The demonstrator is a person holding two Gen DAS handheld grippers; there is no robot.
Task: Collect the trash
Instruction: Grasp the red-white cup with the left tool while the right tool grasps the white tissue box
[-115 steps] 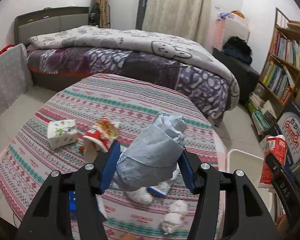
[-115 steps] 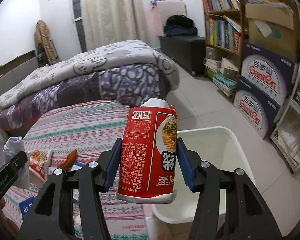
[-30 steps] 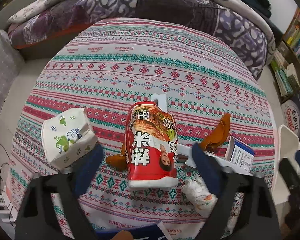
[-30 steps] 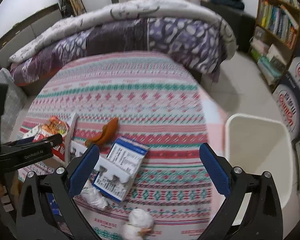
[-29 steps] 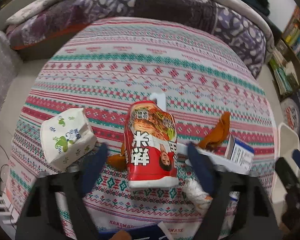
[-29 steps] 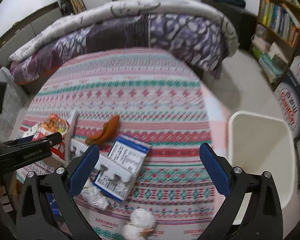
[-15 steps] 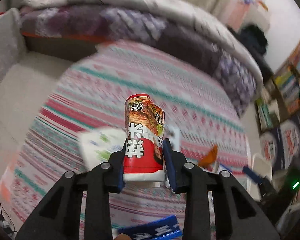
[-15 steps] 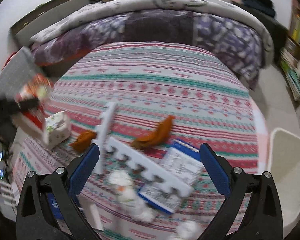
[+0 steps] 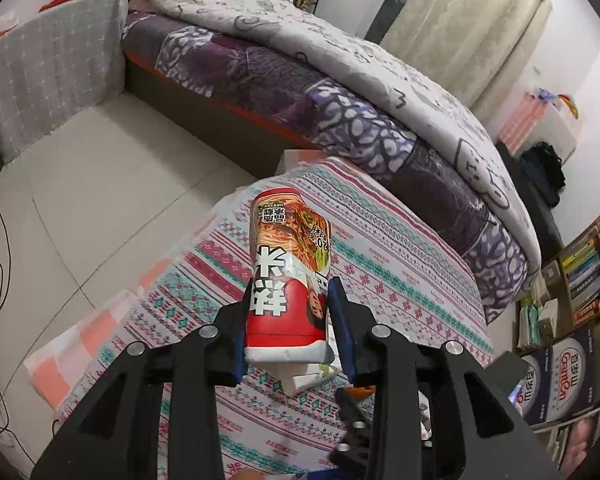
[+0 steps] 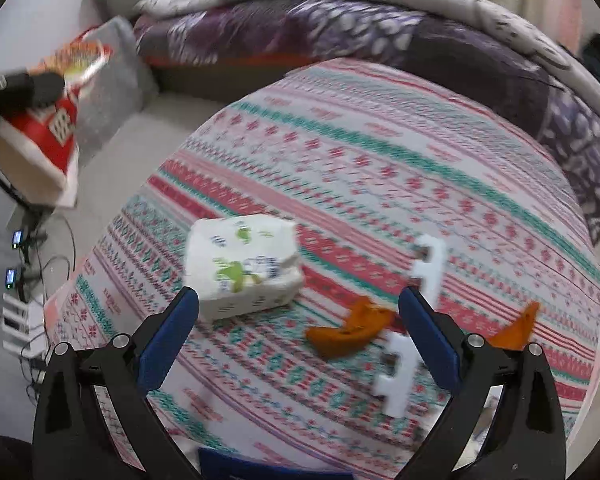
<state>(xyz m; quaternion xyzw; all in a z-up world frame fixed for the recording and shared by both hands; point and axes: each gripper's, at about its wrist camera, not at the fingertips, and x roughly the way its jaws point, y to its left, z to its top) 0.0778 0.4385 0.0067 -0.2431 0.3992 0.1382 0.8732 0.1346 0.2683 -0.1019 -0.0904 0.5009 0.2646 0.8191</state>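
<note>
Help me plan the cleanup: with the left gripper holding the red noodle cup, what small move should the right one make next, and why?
Probably lower the right gripper onto the tissue pack. Its jaws stand open and empty just above the tablecloth, and the pack is close by, while the left gripper already grips the noodle cup.

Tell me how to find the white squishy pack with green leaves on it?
Look at the round table with the striped tablecloth. Near its left edge lies the tissue pack, left of two orange peels. It is the only soft white packet with green and blue print.
</note>
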